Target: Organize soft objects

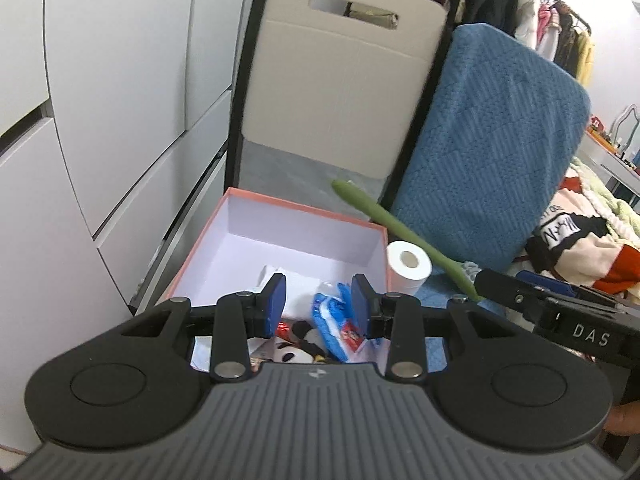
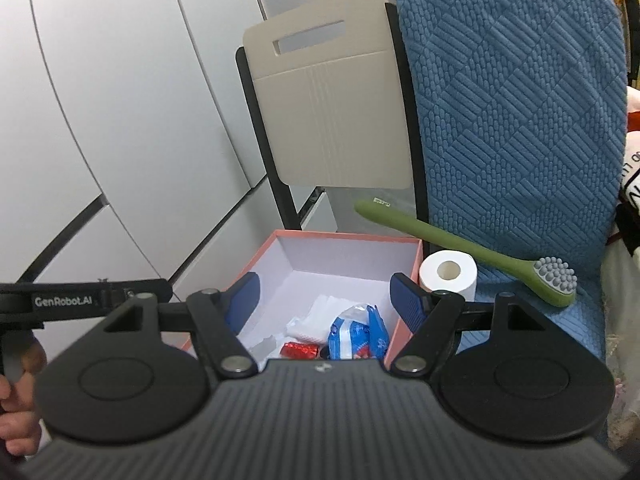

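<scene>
Box: pink-rimmed box (image 2: 347, 268), open, white inside; holds a blue-white packet (image 2: 356, 336), a red foil wrapper (image 2: 300, 350), white tissue (image 2: 320, 316).
Beside box: toilet roll (image 2: 449, 274) touching its right wall; green brush (image 2: 472, 254) leaning behind the roll against the blue cushion (image 2: 520, 120).
Behind box: beige chair back (image 2: 328, 120), white cabinet doors (image 2: 100, 120).
Left gripper (image 1: 319, 304): jaws part-open, empty, over the box.
Right gripper (image 2: 325, 300): jaws wide, empty, over the box.
Left view only: black-white plush (image 1: 304, 342) in the box, clothes rack (image 1: 520, 8).
Right view only: brush's grey bristle head.
</scene>
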Available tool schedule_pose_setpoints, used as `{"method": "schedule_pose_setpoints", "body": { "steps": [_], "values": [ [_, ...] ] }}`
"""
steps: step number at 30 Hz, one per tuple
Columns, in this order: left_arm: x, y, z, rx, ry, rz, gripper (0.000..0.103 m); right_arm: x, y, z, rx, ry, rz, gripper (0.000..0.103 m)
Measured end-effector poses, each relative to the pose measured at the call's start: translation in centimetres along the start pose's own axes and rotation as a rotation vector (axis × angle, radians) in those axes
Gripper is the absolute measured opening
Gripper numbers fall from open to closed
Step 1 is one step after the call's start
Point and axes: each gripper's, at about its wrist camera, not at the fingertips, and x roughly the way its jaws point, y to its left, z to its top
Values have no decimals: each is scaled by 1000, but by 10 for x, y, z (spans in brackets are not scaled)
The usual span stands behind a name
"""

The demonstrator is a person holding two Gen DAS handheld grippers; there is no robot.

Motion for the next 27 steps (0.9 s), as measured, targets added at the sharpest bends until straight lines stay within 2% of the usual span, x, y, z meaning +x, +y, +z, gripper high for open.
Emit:
{"method": "schedule_pose_setpoints", "body": {
  "steps": [8,15,27],
  "values": [
    [-25,-23,-24,15,-23,-5,41,-31,-12,-9,-18,4,-22,74],
    [-39,-28,-42,-23,-11,-13,41,-54,-19,-19,-40,2,-45,74],
    [-36,-42,-69,-7,27,13,41,-61,-28,-46,-54,76,-32,74]
  ]
}}
